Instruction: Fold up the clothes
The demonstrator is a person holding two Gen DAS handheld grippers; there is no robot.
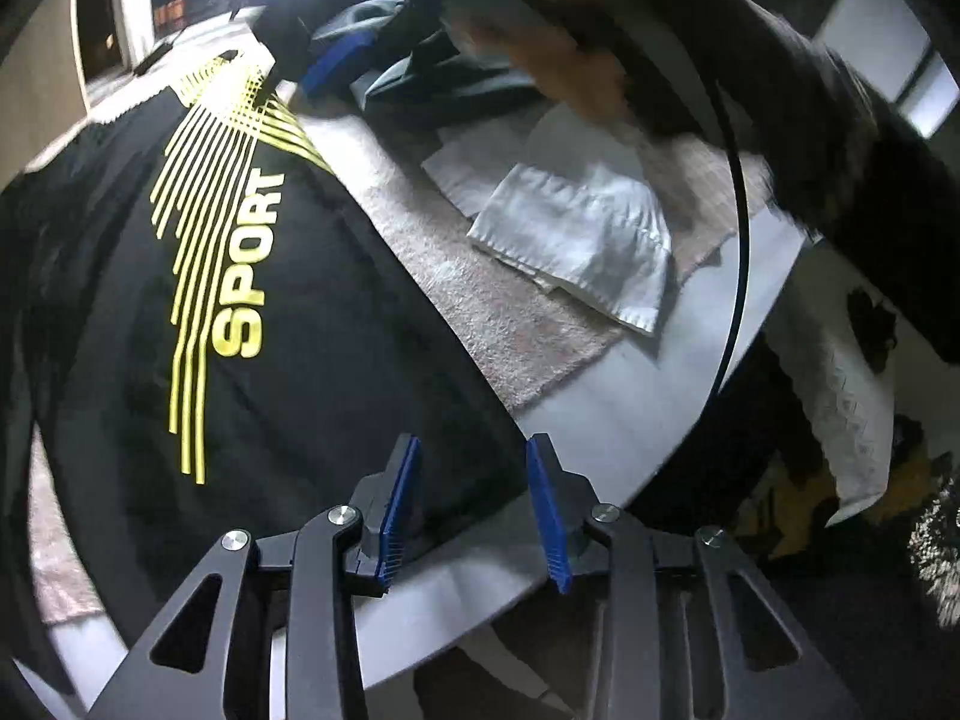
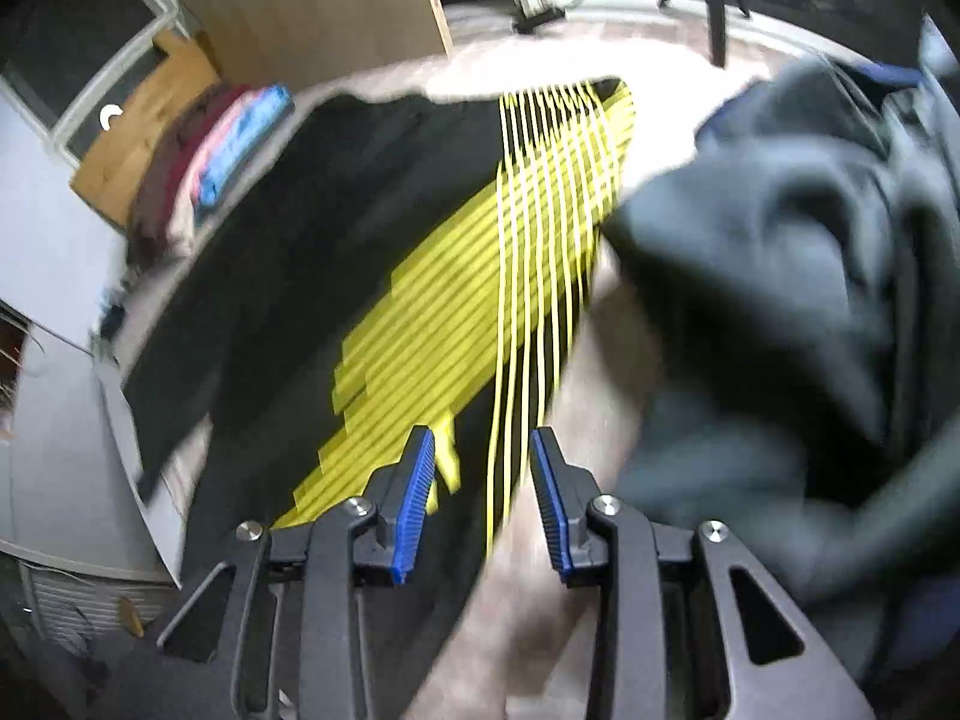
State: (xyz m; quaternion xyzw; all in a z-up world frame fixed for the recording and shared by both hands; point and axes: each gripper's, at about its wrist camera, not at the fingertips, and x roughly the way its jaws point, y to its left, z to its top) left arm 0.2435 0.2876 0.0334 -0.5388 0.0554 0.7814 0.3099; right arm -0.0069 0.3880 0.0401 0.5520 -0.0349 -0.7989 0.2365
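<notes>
A: Black sport T-shirt (image 1: 312,324) — position?

B: Spread flat on pale pink towelling cover (image 1: 480,300) over the table. Yellow stripes and the word "SPORT" facing up. Near hem reaching the table's white edge (image 1: 630,420).

A: Left gripper (image 1: 474,510) — state?

B: Blue pads (image 1: 396,516) apart, gap moderate. Positioned above the shirt's near corner at the table edge. Nothing gripped between the pads; contact with the cloth not determinable.

A: Right gripper (image 2: 483,504) — state?

B: Pads likewise apart, moderate gap, nothing clamped. Aimed down at the same shirt (image 2: 288,276), at the yellow striped print (image 2: 456,324) near the boundary between shirt and towelling (image 2: 606,384). View blurred; contact not determinable.

A: Other items on the surface?

B: Folded white cloth (image 1: 576,234) beside the shirt, on the towelling, well clear of the left gripper. Heap of dark grey garments (image 2: 780,276) just right of the striped print in the right wrist view; same heap (image 1: 420,60) visible at the far end in the left wrist view, with a blue patch showing. Stack of folded pink, red and blue items (image 2: 222,150) beyond the far side of the shirt, near a wooden board (image 2: 144,144).

A: Person?

B: Hand (image 1: 570,60) and dark sleeve (image 1: 810,120) crossing the upper right of the left wrist view, blurred, above the white cloth. Black cable (image 1: 741,228) hanging below the sleeve.
</notes>
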